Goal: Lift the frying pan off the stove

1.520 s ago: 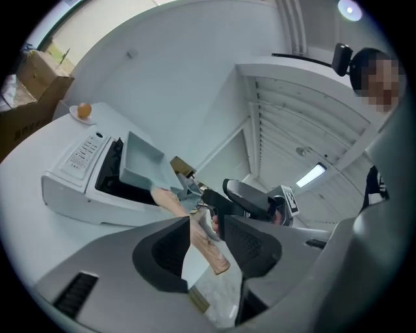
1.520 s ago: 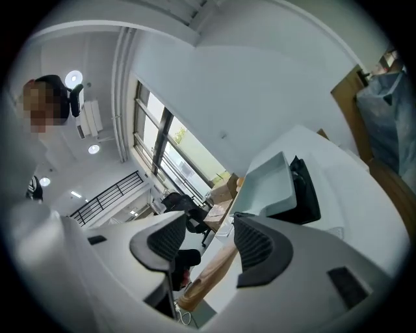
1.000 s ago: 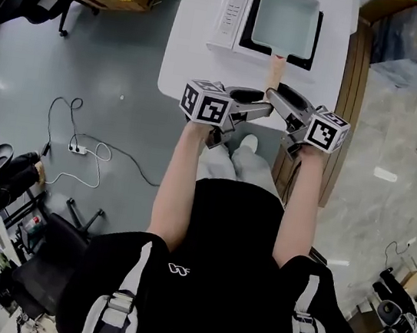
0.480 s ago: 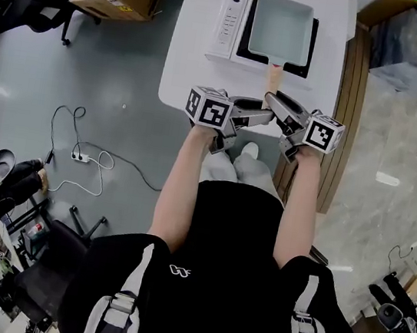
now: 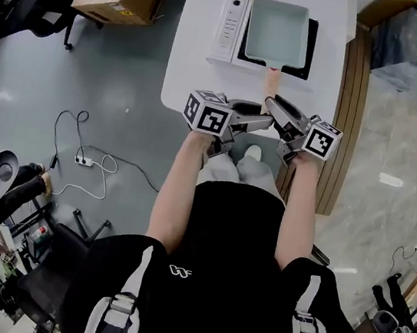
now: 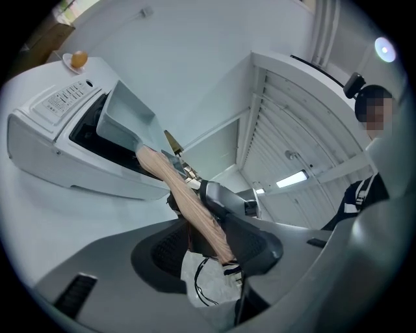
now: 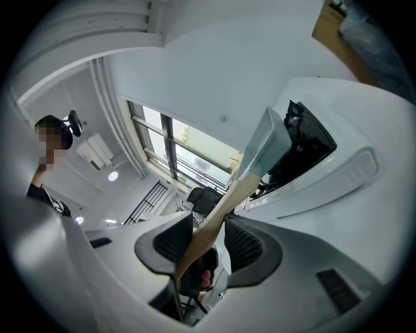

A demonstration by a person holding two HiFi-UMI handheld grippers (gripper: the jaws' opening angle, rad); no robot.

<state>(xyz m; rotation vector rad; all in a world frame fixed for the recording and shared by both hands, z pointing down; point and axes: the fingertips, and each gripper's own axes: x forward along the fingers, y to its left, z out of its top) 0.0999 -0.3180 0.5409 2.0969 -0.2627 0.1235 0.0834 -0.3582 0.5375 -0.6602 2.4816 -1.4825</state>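
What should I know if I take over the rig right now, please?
Left tool: jaws just closed in, then eased a touch; pads on the wooden handle.
Right tool: jaws have just been closing; clamped on the same handle, nearer the pan.
Frying pan: resting on the stove on the white table.
Done: both grips taken. Left: lift the pan clear of the stove.

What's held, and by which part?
The frying pan, by its wooden handle; left gripper and right gripper jaws have just been closing and now clamp it.
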